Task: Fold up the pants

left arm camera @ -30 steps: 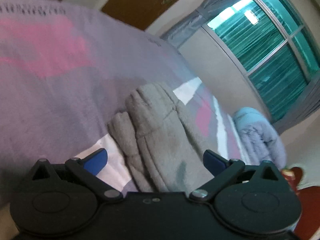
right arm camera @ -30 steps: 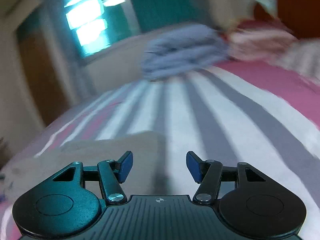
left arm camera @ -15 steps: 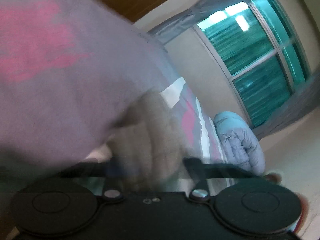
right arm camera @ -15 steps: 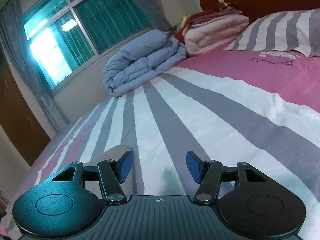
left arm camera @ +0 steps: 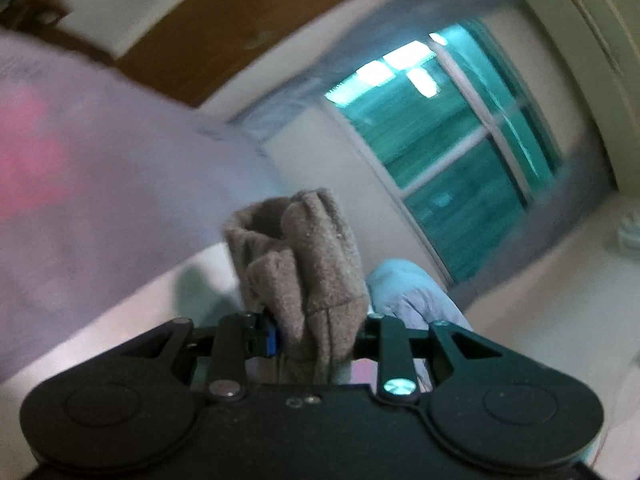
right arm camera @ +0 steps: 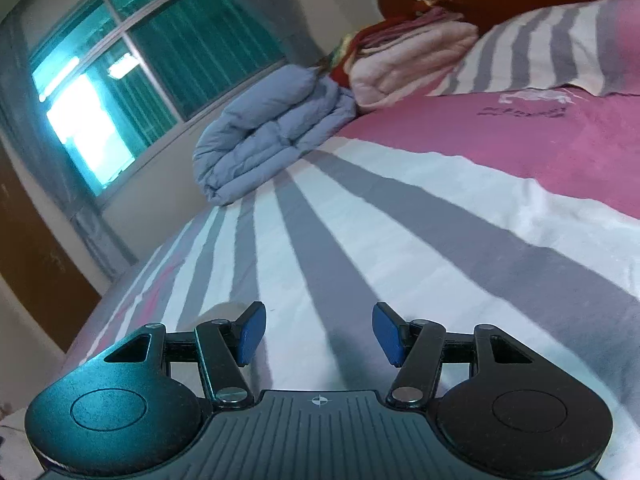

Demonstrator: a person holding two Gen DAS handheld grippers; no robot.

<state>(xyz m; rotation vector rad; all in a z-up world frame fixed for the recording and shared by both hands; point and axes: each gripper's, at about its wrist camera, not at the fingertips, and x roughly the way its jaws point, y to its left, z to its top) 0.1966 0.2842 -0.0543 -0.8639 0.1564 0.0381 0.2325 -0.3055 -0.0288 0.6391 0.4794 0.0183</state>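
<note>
The grey-brown fleece pants (left arm camera: 308, 272) stand bunched up between the fingers of my left gripper (left arm camera: 316, 336), which is shut on them and holds them lifted off the striped bedsheet (left arm camera: 100, 208). That view is blurred. In the right wrist view my right gripper (right arm camera: 318, 334) hovers open over the white and grey stripes of the bedsheet (right arm camera: 400, 248), with nothing between its blue pads. A small pale corner of cloth (right arm camera: 220, 312) peeks out behind its left finger; I cannot tell if it is the pants.
A folded blue-grey quilt (right arm camera: 272, 136) lies at the far side of the bed, beside a stack of pink and red blankets (right arm camera: 412, 56) and a striped pillow (right arm camera: 540, 48). A window (left arm camera: 440, 152) with grey curtains and a brown wooden door (right arm camera: 36, 272) stand beyond.
My left gripper went from open above the flat pants to shut on them and rose, bunching the cloth upward. My right gripper swung rightward across the bed, still open.
</note>
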